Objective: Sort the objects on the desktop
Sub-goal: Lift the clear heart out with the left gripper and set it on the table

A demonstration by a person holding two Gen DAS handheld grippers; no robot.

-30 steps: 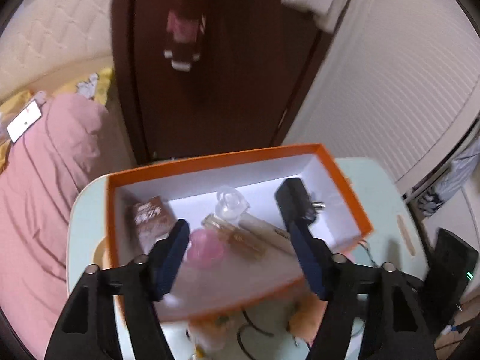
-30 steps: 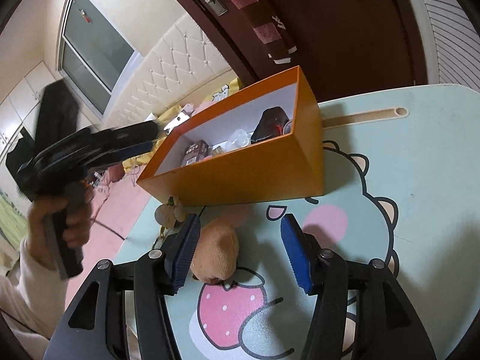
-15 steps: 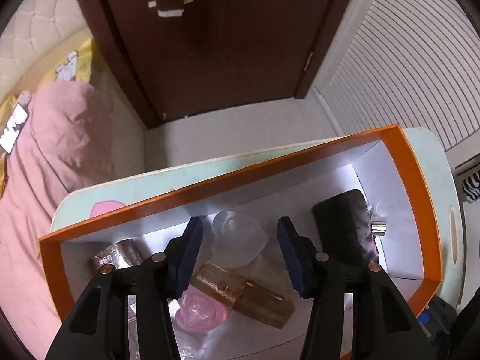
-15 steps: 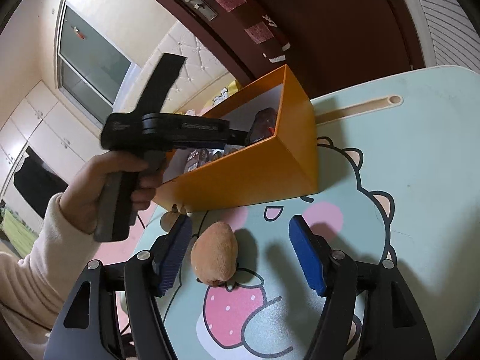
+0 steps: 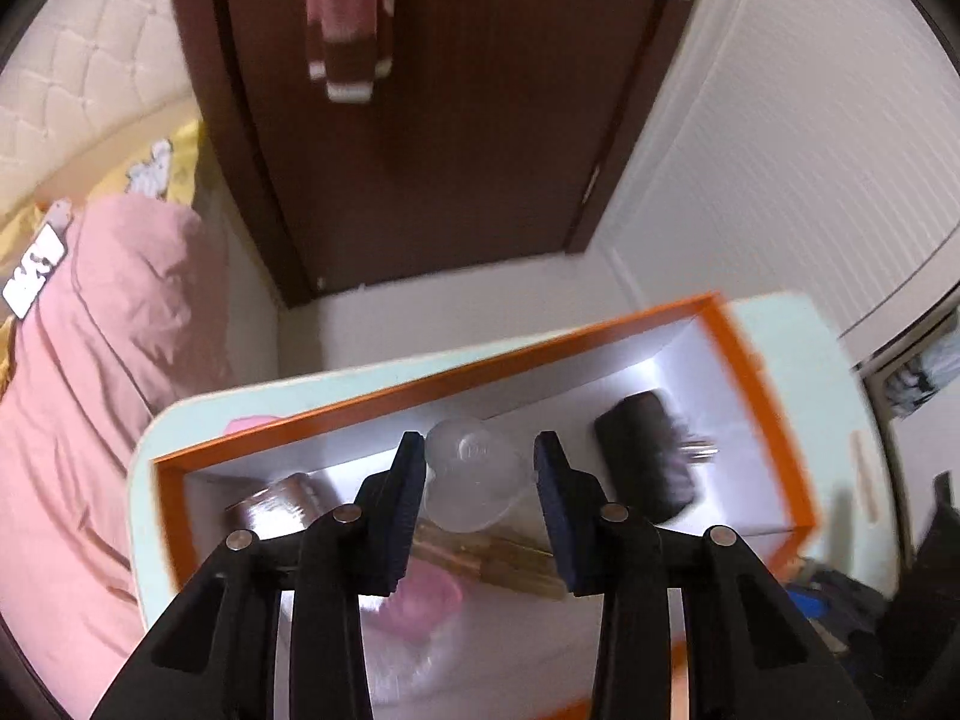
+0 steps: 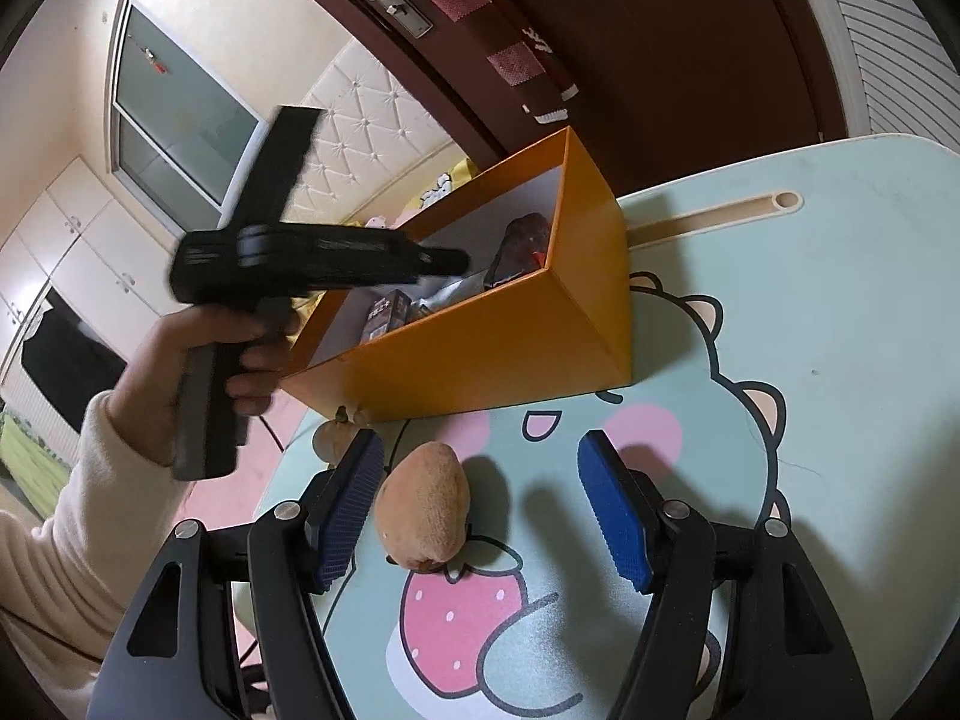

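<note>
An orange box (image 5: 762,384) with a white inside stands on the table; it also shows in the right wrist view (image 6: 480,348). In it lie a clear round lid (image 5: 474,480), a black charger (image 5: 648,456), a brown packet (image 5: 276,504), an amber bottle (image 5: 492,558) and a pink item (image 5: 420,600). My left gripper (image 5: 480,498) is open over the box, jaws on either side of the clear lid. My right gripper (image 6: 480,504) is open low over the table, with a tan plush toy (image 6: 426,510) between its jaws near the left finger.
The table (image 6: 810,330) has a pale green cartoon mat. A second small tan object (image 6: 333,438) and a thin cable lie beside the box. A dark door (image 5: 450,150) and a bed with pink bedding (image 5: 90,390) lie beyond the table.
My left gripper swung from the table's front edge to above the box and came down toward the clear lid, its jaws narrowing. My right gripper opened slightly around the plush toy.
</note>
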